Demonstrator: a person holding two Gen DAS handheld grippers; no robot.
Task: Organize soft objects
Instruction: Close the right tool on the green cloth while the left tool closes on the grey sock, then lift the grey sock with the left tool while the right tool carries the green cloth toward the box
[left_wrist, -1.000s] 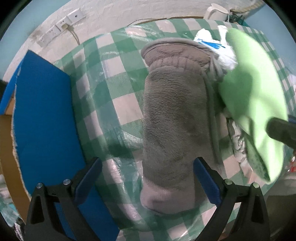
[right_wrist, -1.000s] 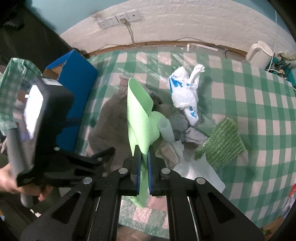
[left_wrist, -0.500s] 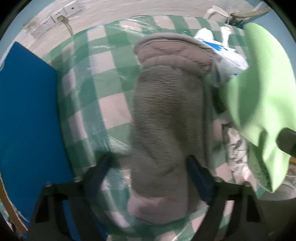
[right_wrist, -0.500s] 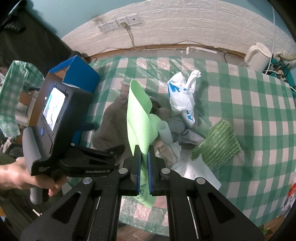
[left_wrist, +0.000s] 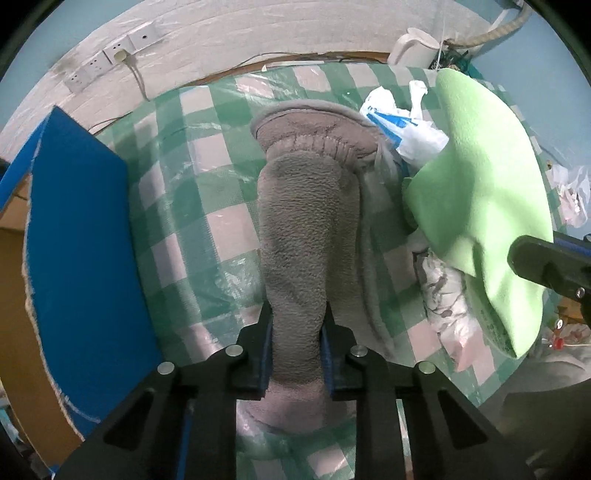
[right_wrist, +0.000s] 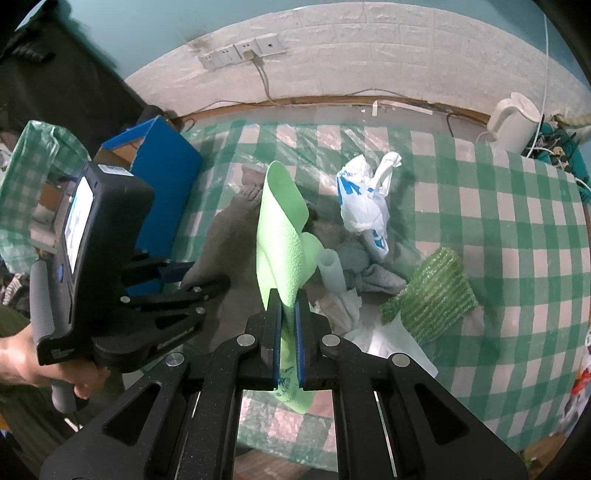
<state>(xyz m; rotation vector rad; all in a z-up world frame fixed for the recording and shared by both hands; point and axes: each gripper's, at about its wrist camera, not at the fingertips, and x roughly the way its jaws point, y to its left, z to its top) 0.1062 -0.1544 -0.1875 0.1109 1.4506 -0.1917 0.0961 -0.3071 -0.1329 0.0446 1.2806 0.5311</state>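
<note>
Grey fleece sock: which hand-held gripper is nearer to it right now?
Left. The left hand-held gripper has just closed onto the grey fleece sock. The right hand-held gripper is off to its side, clamping the light green cloth.

Bare checked tablecloth (right_wrist: 498, 206) lies open right of the plastic bag (right_wrist: 364, 206); blue box (right_wrist: 166, 177) walls the left.

Both grippers are matte black, speckled plastic with blue pads inside the fingers (right_wrist: 300, 343) and round silver screws at the linkage joints. The left gripper (right_wrist: 192, 291) carries a boxy black housing with a lit screen and a grey foam-covered handle.
</note>
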